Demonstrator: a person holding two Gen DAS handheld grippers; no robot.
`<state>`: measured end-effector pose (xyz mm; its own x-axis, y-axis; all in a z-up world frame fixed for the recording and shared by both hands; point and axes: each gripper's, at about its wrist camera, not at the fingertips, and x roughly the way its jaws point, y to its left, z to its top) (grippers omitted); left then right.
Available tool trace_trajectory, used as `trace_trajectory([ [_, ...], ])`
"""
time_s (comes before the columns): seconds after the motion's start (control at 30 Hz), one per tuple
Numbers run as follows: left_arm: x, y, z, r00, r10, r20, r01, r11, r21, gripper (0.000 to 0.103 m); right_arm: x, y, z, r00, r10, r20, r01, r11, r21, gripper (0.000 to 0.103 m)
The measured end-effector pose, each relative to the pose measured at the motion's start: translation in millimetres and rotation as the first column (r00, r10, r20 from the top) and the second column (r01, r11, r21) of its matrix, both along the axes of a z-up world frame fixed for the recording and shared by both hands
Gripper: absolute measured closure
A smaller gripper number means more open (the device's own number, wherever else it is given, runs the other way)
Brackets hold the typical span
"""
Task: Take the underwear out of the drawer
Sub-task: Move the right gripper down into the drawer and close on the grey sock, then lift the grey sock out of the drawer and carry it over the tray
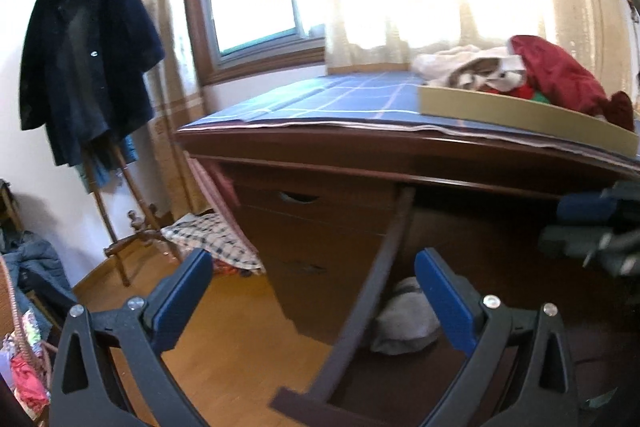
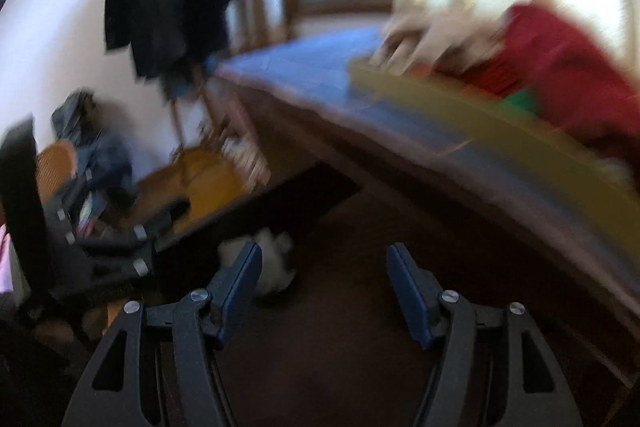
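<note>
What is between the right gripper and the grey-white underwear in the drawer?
Nothing. In the right wrist view the right gripper is open, and only bare dark drawer floor lies before the underwear, which peeks past its left finger.

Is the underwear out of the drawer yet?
No. The pale underwear lies inside the open drawer; neither open gripper holds it.

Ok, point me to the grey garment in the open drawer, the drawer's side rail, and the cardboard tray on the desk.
Grey garment (image 1: 404, 327): left wrist view, middle of the bundle.
Drawer side rail (image 1: 380, 267): left wrist view, midway along its top edge.
Cardboard tray (image 1: 520, 115): left wrist view, front wall.
</note>
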<state>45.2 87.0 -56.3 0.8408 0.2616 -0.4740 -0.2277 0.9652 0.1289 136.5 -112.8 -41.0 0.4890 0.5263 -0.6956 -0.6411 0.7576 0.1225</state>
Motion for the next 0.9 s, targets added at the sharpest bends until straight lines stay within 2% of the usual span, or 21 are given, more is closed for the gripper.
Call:
trace_trajectory([
  [0.13,-5,13,5,0.998,0.053,0.028,-0.054,0.998,0.016,0.000,17,28,-23,0.989,0.111,-0.101,-0.118,0.991,-0.064,0.036],
  [0.2,-7,17,6,0.997,0.067,0.037,-0.068,0.998,0.017,0.000,30,40,-31,0.974,0.152,-0.167,-0.158,0.987,-0.024,0.036],
  [0.43,-10,26,8,0.992,0.109,0.066,-0.110,0.994,0.014,0.000,43,81,-70,0.934,0.237,-0.266,-0.245,0.969,0.003,0.036],
  [0.57,-8,35,6,0.989,0.140,0.057,-0.139,0.990,-0.021,0.000,35,92,-89,0.933,0.252,-0.256,-0.282,0.955,-0.088,0.036],
  [0.63,-8,37,5,0.989,0.144,0.047,-0.142,0.989,-0.040,0.000,35,91,-98,0.930,0.256,-0.265,-0.286,0.955,-0.083,0.036],
  [0.7,-7,37,3,0.989,0.145,0.041,-0.143,0.989,-0.049,0.000,33,90,-97,0.934,0.267,-0.236,-0.294,0.952,-0.088,0.037],
  [0.73,-8,35,3,0.989,0.141,0.041,-0.139,0.989,-0.047,0.000,31,91,-96,0.938,0.267,-0.219,-0.294,0.950,-0.100,0.042],
  [0.77,-8,33,3,0.990,0.135,0.042,-0.133,0.990,-0.044,0.000,30,91,-95,0.943,0.266,-0.201,-0.293,0.949,-0.120,0.059],
  [0.8,-8,32,3,0.990,0.131,0.043,-0.129,0.991,-0.040,0.000,30,92,-95,0.944,0.265,-0.196,-0.294,0.946,-0.134,0.064],
  [0.9,-9,23,3,0.994,0.103,0.045,-0.102,0.994,-0.030,0.000,33,88,-88,0.948,0.257,-0.188,-0.282,0.951,-0.123,0.066],
])
